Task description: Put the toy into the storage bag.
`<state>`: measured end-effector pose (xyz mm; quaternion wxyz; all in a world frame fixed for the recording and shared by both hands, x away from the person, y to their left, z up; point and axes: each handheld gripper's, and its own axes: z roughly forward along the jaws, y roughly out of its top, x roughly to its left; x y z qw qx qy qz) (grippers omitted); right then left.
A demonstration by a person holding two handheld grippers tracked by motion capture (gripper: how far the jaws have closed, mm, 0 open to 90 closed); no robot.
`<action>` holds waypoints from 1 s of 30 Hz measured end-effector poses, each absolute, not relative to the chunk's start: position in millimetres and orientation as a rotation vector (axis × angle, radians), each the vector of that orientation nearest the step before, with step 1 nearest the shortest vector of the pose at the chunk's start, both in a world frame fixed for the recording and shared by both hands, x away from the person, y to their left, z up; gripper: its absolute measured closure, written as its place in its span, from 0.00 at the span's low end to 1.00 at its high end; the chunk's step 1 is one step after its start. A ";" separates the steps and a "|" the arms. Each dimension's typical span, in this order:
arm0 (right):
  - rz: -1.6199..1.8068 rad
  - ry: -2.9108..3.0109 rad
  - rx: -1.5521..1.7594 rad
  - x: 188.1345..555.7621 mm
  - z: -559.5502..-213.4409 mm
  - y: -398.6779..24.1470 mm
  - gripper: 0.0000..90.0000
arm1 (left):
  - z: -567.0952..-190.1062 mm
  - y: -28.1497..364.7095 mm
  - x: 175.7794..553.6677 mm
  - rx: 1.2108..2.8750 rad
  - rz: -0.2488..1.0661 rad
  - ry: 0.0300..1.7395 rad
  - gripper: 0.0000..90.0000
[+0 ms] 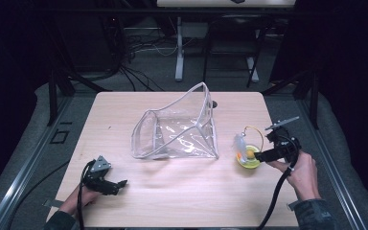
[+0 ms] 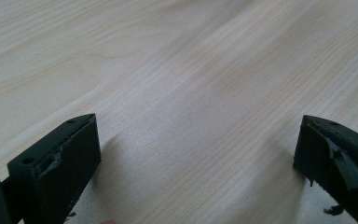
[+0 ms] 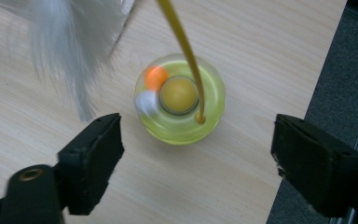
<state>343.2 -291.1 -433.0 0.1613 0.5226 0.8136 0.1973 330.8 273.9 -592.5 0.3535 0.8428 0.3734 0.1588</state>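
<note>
A clear plastic zip pouch [image 1: 177, 129] stands open in the middle of the wooden table [image 1: 182, 201]. To its right lies a yellow-green round cat toy [image 1: 249, 157] [image 3: 182, 99] with an orange ball, a white ball, a yellow wire hoop [image 3: 182, 42] and a white feather [image 1: 240, 142] [image 3: 72, 32]. My right gripper [image 1: 264, 155] [image 3: 196, 163] hovers open just right of the toy, nothing between its jaws. Near the front left, my left gripper [image 1: 120, 184] [image 2: 196, 154] rests open over bare wood.
Table edge and grey floor [image 3: 340, 60] lie close on the right of the toy. Behind the table stand a white desk leg [image 1: 179, 48], black stands and cables [image 1: 139, 45]. Bare wood spans the front middle.
</note>
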 end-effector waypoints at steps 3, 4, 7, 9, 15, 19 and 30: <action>0.544 2.329 1.480 347.5 -426.9 -290.2 0.26 | -592.5 273.9 330.8 2.180 0.410 0.965 0.00; 0.543 2.319 1.481 348.5 -425.7 -289.6 0.28 | -592.5 273.9 330.8 2.179 0.409 0.965 0.00; 0.515 2.304 1.482 352.1 -421.6 -288.2 0.34 | -592.4 274.0 330.9 2.182 0.411 0.963 0.00; 0.496 2.302 1.476 354.8 -419.6 -286.3 0.39 | -592.5 274.0 330.9 2.180 0.409 0.964 0.00; 0.449 2.345 1.435 361.5 -413.4 -279.3 0.55 | -592.5 273.9 330.8 2.179 0.410 0.966 0.00; 0.423 2.360 1.407 363.6 -408.0 -274.9 0.65 | -592.5 274.0 330.9 2.179 0.409 0.965 0.00; 0.366 2.387 1.392 371.6 -402.2 -269.6 0.81 | -592.5 274.0 330.9 2.179 0.409 0.964 0.00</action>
